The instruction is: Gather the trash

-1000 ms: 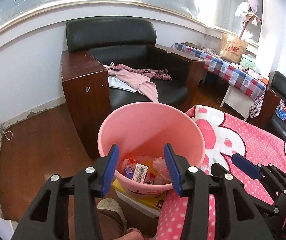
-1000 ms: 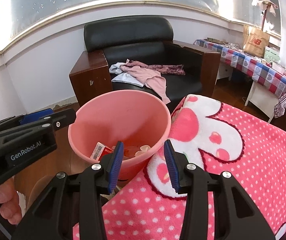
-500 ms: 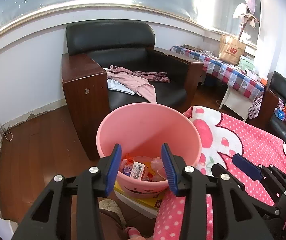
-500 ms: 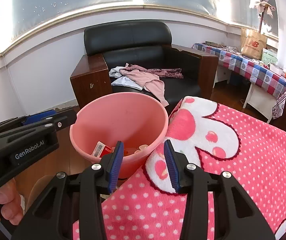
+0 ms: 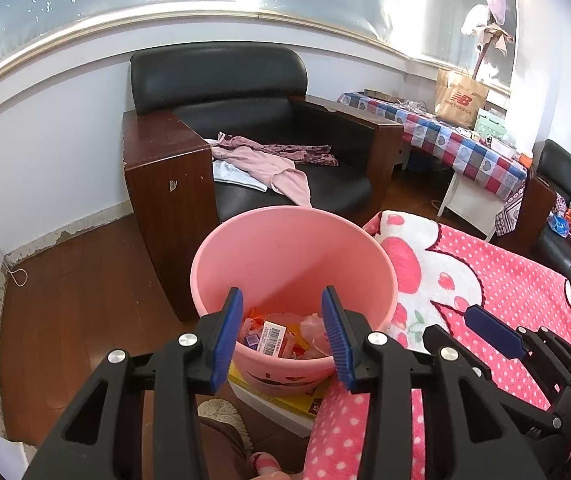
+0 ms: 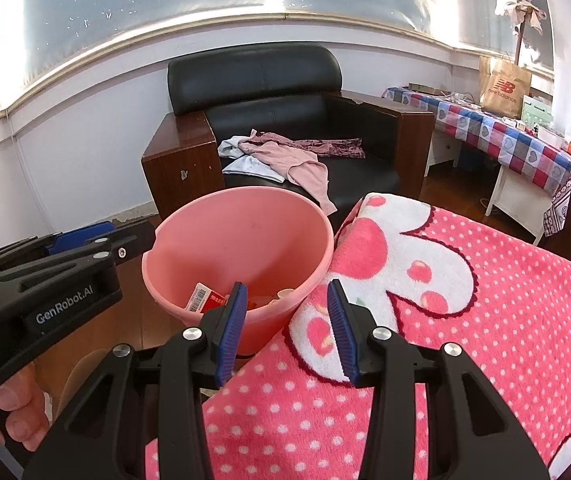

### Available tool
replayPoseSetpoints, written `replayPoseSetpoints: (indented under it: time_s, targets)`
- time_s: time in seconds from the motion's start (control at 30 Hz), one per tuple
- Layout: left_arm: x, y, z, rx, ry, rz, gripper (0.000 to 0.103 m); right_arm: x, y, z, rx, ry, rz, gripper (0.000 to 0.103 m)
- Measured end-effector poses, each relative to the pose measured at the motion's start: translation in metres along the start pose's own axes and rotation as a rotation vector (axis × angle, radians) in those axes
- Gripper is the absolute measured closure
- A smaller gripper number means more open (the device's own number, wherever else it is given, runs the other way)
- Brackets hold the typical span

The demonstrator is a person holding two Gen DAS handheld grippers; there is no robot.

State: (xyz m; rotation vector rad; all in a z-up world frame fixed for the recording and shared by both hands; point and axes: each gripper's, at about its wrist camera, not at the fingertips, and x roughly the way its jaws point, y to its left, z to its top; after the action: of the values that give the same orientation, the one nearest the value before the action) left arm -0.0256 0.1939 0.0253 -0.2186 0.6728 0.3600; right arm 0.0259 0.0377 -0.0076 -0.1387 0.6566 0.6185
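Beside the near corner of a pink polka-dot blanket (image 5: 497,280), a round pink plastic bucket (image 5: 285,248) stands on the wooden floor (image 5: 77,292), its rim just touching the blanket's white cartoon-patterned edge. At the bucket's bottom lies a loose heap of trash (image 5: 281,330): a small white-and-red carton with a printed barcode on top, crumpled pinkish wrappers and orange scraps around it. Over the bucket's near rim, the left gripper (image 5: 281,330) hangs with its blue-padded fingers (image 5: 227,332) spread apart and nothing between them. To the bucket's right, above the blanket, the right gripper (image 6: 285,330) is likewise parted and empty-handed, its left pad over the bucket's near wall and its right pad over the blanket. Behind the bucket sits a black leather armchair (image 5: 245,120) with dark wooden sides, pink and pale blue clothes (image 5: 269,160) strewn on its seat. Farther right of the bucket, a table under a checked cloth (image 5: 457,144) carries a brown paper shopping bag (image 5: 459,98). Under the bucket's near side, a yellow box (image 5: 297,400) and a fuzzy slipper (image 5: 225,414) show.
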Motion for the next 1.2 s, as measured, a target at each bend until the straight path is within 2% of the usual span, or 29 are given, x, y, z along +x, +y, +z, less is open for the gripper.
replayPoseSetpoints:
  time_s: [1.2]
  targets:
    - [-0.002, -0.009, -0.002, 0.026, -0.005, -0.005, 0.063, 0.0, -0.003, -0.001, 0.012, 0.002, 0.0, 0.061]
